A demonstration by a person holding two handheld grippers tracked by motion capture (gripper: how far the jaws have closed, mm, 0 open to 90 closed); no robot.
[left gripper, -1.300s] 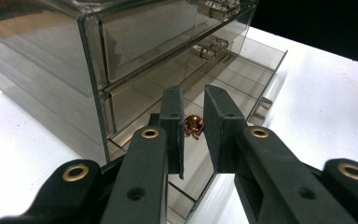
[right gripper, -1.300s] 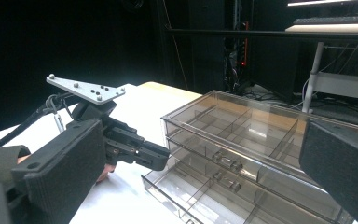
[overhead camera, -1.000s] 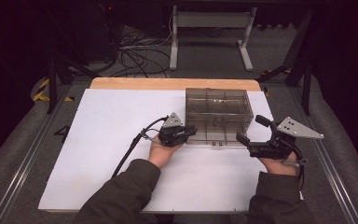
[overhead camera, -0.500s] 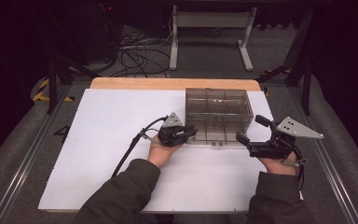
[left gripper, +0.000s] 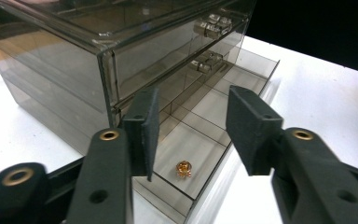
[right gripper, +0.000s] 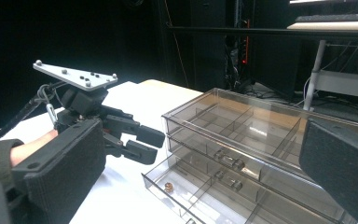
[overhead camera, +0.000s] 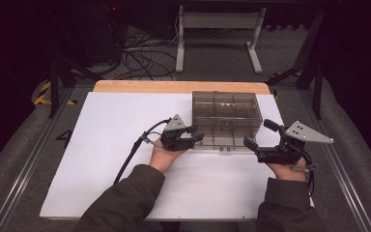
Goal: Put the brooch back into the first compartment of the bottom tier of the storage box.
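Observation:
A smoky clear drawer box [overhead camera: 227, 108] stands on the white board [overhead camera: 101, 159], and its bottom drawer [left gripper: 205, 109] is pulled out toward me. A small gold piece [left gripper: 183, 169] lies loose in the drawer's near corner compartment, also seen as the gold piece [right gripper: 168, 187]. My left gripper [overhead camera: 198, 134] hovers just above that corner. Its jaws have just been opening, and nothing is between the left gripper's pads [left gripper: 145, 128]. My right gripper [overhead camera: 259, 134] is open at the box's front right corner, holding nothing; its pads [right gripper: 74, 172] frame the drawers [right gripper: 223, 163].
A wooden table edge [overhead camera: 174, 87] runs behind the board. Beyond it are a grey metal stand [overhead camera: 217, 29] and tangled cables [overhead camera: 140, 58] on the floor. Metal rails [overhead camera: 29, 159] flank the board. The left gripper's cable [overhead camera: 130, 154] trails across the board.
The left gripper's jaws stand wider apart than in the earlier frames. Both hands stay where they were by the box.

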